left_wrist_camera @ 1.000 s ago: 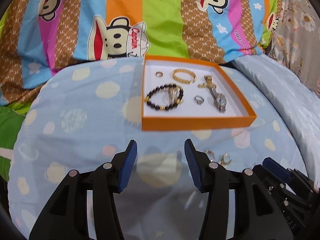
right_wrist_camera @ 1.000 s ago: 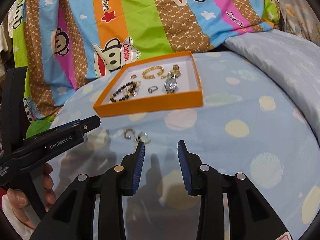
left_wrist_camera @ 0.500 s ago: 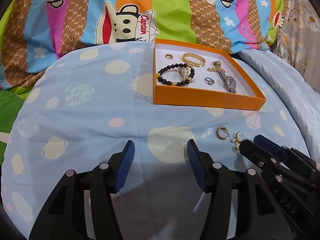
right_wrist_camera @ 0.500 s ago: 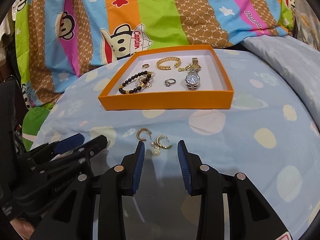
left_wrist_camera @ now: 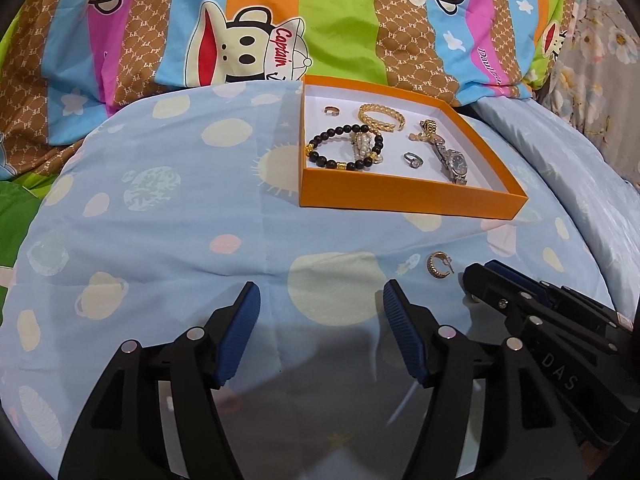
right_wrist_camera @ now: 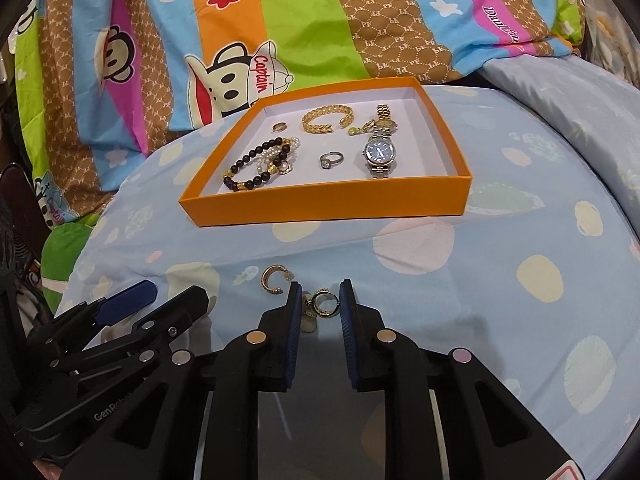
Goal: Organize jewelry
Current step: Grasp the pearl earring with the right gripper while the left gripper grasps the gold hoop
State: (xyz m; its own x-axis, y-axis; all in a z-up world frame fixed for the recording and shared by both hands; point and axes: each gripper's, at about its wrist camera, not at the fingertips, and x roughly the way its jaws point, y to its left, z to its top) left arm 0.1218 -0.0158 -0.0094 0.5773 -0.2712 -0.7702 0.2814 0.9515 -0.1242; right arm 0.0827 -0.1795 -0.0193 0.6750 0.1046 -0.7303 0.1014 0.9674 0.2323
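Striped cartoon-monkey quilt (left_wrist_camera: 248, 20), bunched along the far side; pale blue spotted bedsheet (left_wrist_camera: 168, 216), spread over the near surface and bearing everything else; orange tray (right_wrist_camera: 328, 204) with white floor, resting on the sheet near the quilt, holding a black bead bracelet (right_wrist_camera: 256, 164) tangled with a pearl strand at its left, a gold cuff bracelet (right_wrist_camera: 326, 120) at the back, a silver wristwatch (right_wrist_camera: 379, 152) with dark dial at the right, a gold watch (right_wrist_camera: 385, 118) behind it, a stone-set ring (right_wrist_camera: 331, 159) in the middle and a small band ring (right_wrist_camera: 279, 126) in the back left corner; left gripper (left_wrist_camera: 320, 320), jaws spread wide and just now widening, nothing between them, hovering over bare sheet; right gripper (right_wrist_camera: 317, 314), jaws just now narrowing, standing close on either side of a gold hoop earring with pearl drop (right_wrist_camera: 322, 304) on the sheet before the tray, pads near it, contact not clear; second gold hoop earring (right_wrist_camera: 273, 280), lying loose on the sheet just left of the right gripper's left finger, apart from the tray
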